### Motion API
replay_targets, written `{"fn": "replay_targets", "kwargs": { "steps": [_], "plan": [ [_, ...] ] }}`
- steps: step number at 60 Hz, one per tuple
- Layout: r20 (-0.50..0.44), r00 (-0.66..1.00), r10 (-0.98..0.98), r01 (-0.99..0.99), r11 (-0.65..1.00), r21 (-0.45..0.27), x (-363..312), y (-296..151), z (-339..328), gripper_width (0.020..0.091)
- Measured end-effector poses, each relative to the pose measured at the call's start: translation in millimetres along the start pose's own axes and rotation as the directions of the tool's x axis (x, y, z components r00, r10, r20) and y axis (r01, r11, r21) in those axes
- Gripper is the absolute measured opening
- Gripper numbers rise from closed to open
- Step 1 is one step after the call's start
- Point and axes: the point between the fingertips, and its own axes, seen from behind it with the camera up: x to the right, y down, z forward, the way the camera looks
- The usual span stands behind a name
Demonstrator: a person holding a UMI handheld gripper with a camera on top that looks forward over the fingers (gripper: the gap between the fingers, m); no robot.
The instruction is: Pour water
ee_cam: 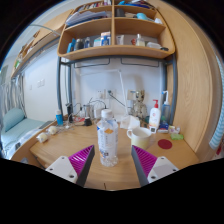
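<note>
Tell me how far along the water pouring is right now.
Barely begun. The gripper is open, with the capped water bottle standing on the table between its fingers, not yet gripped. Left to do: close on the bottle, lift it, and pour, perhaps into the white mug beside it.

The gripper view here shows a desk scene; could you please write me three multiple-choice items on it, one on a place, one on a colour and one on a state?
1. Where is the water bottle?
A. between the two fingers
B. on the wall shelf
C. lying beside the mug

2. What colour is the bottle's cap?
A. red
B. white
C. green

3. How does the bottle stand?
A. tipped on its side
B. upside down
C. upright on the desk

Answers:
1 A: the bottle stands between the pink pads of the gripper, with a gap at each side.
2 B: the cap at its top is white.
3 C: it stands upright on the wooden desk, with the white mug just beyond it.
</note>
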Motion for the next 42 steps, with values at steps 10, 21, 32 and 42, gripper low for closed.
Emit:
{"fn": "replay_targets", "kwargs": {
  "steps": [10,21,32,42],
  "plan": [
    [-0.001,1.000,0.003,-0.003,1.000,0.009,-25.6,1.4,50.0,0.0750],
    [-0.054,0.998,-0.029,0.031,0.999,0.031,-19.1,-8.6,97.2,0.0751],
    [-0.131,0.990,-0.051,0.057,0.998,0.042,-5.6,-3.4,123.9,0.0565],
    [-0.137,0.990,-0.018,0.034,0.993,0.112,-8.7,-8.3,123.6,0.0495]
  ]
}}
